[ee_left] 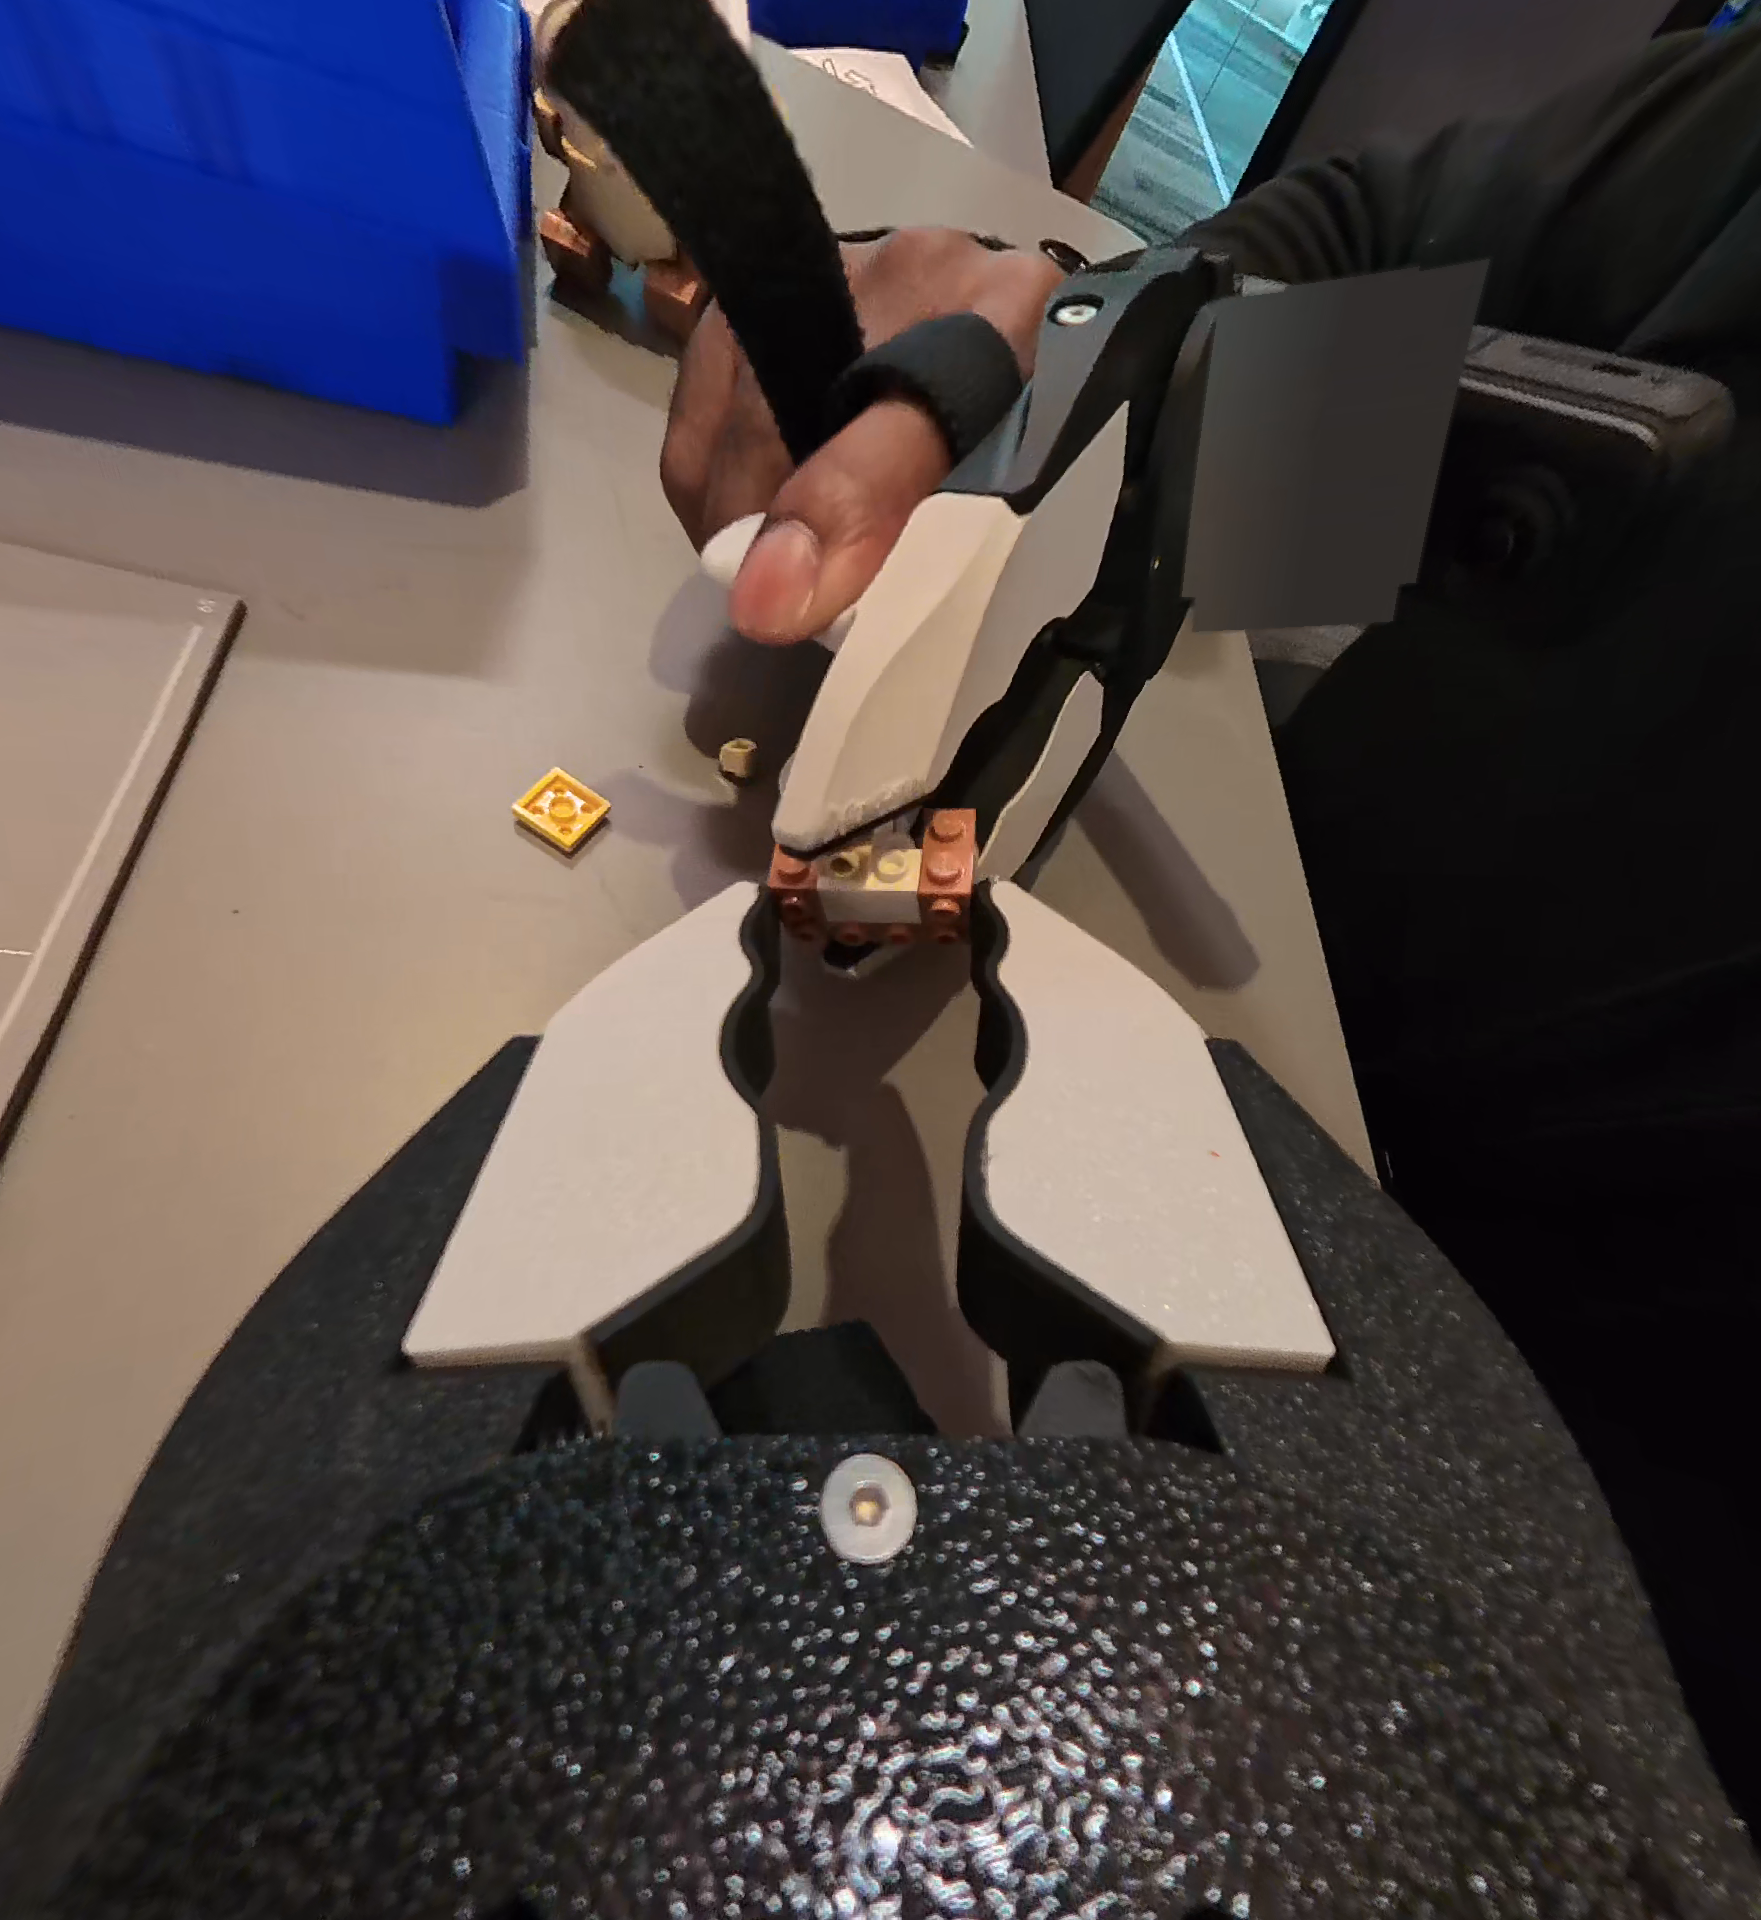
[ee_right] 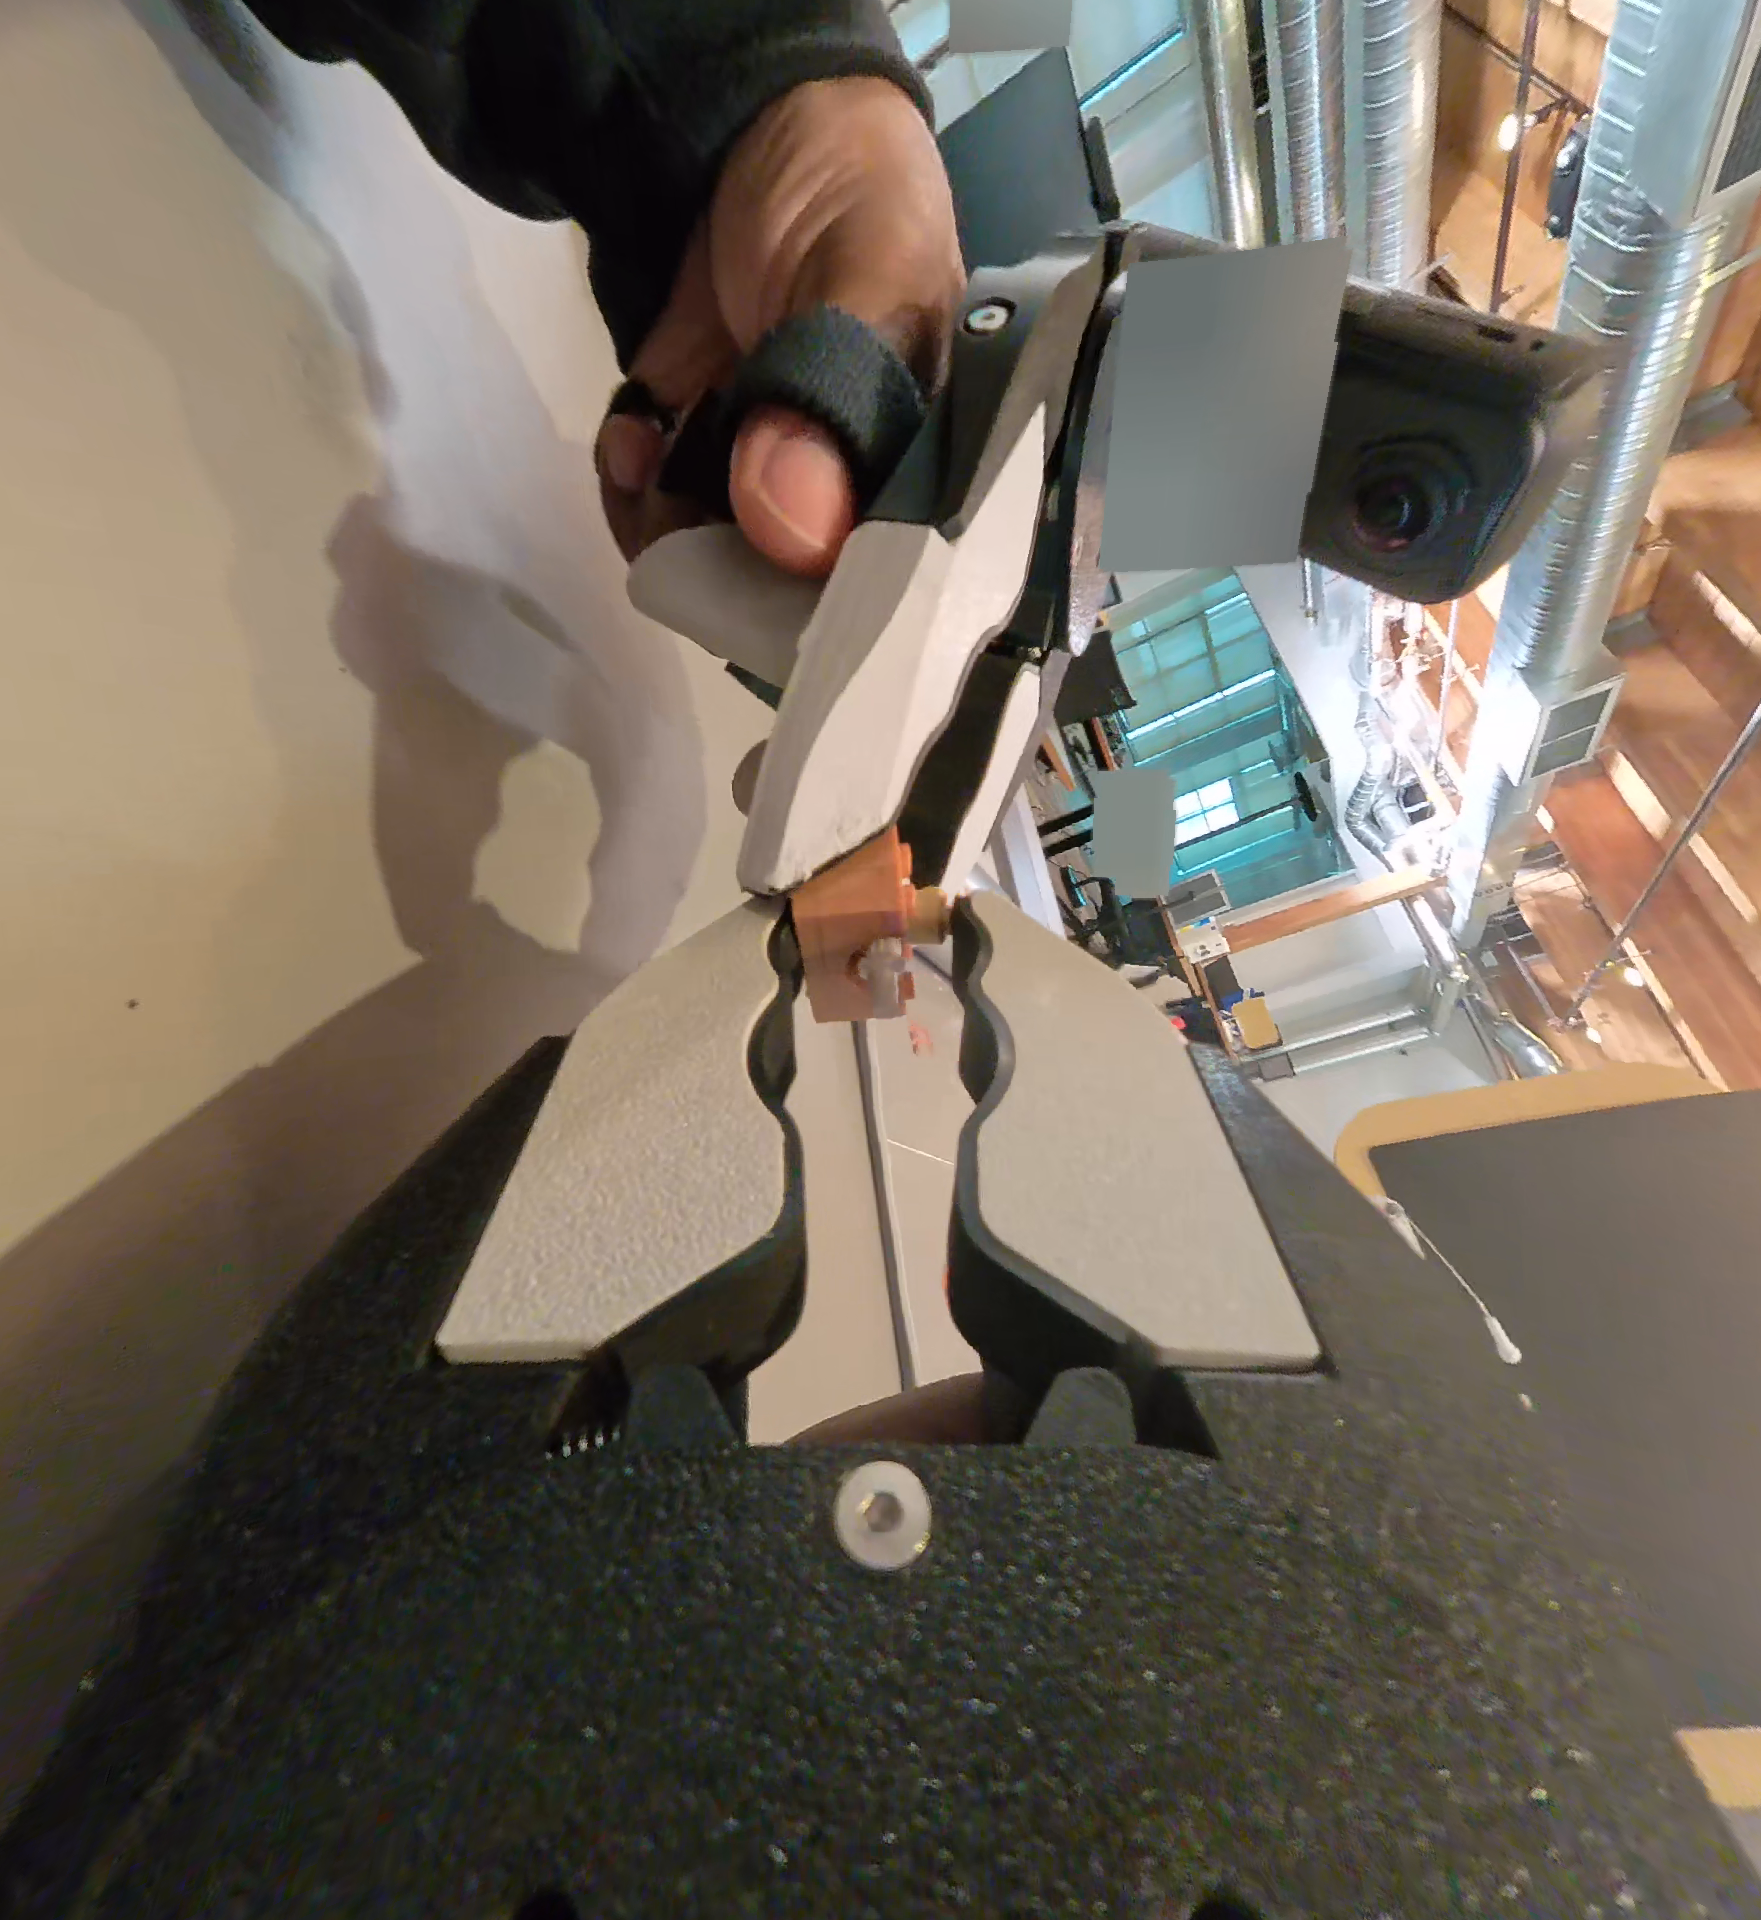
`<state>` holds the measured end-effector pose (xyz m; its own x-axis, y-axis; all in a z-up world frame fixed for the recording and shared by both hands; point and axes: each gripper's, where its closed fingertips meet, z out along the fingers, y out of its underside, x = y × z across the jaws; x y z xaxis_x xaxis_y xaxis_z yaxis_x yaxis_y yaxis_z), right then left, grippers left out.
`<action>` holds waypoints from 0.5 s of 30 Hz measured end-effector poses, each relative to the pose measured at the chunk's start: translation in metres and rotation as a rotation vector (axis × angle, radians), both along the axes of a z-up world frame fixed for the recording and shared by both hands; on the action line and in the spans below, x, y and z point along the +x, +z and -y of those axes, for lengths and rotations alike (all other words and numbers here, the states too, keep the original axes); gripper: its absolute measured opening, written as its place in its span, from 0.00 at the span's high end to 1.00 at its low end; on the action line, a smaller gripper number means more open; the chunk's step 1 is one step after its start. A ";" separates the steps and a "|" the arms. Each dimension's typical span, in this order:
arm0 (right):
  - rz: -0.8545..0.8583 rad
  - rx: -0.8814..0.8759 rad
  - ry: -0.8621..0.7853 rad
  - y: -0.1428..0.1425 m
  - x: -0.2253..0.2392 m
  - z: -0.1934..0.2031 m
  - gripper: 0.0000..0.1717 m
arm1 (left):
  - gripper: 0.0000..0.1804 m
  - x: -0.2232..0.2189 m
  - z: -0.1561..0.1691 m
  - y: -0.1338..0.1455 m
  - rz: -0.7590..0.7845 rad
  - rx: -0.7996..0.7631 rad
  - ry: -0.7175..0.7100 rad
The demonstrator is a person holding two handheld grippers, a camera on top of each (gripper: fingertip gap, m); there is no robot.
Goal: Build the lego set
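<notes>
A small brick assembly (ee_left: pixel 876 883), brown with a tan middle, is held above the grey table (ee_left: pixel 336 1039) by both grippers. My left gripper (ee_left: pixel 874 909) is shut on its two brown sides. My right gripper (ee_left: pixel 907 831) comes down from the upper right and is shut on the assembly from the top. In the right wrist view my right gripper (ee_right: pixel 871 920) has the brown assembly (ee_right: pixel 845 961) against one pad and a tan round piece (ee_right: pixel 930 920) on it against the other. The left gripper (ee_right: pixel 865 868) meets it from above.
A yellow flat square plate (ee_left: pixel 561 808) and a small tan round piece (ee_left: pixel 738 758) lie on the table just beyond the grippers. A grey board (ee_left: pixel 55 831) lies at the left. A blue bin (ee_left: pixel 211 187) and brown bricks (ee_left: pixel 585 249) stand at the back. Both grippers' tips are close together, under 4 cm apart. Between my left fingertips and the yellow flat square plate (ee_left: pixel 561 808) there is roughly 7 cm.
</notes>
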<state>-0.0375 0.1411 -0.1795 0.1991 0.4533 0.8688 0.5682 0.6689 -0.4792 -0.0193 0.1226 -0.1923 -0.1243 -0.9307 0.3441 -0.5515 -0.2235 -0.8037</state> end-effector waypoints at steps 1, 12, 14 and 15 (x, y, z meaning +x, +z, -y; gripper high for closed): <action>0.004 -0.010 0.012 -0.001 -0.001 0.002 0.84 | 0.81 0.000 0.001 -0.001 -0.009 0.006 -0.007; 0.031 -0.074 0.061 -0.007 -0.005 0.010 0.83 | 0.81 -0.003 0.009 -0.007 -0.057 0.040 -0.056; 0.047 -0.078 0.063 -0.009 -0.005 0.010 0.83 | 0.81 -0.004 0.010 -0.009 -0.066 0.028 -0.060; 0.059 -0.082 0.066 -0.010 -0.005 0.011 0.83 | 0.81 -0.004 0.010 -0.010 -0.074 0.028 -0.063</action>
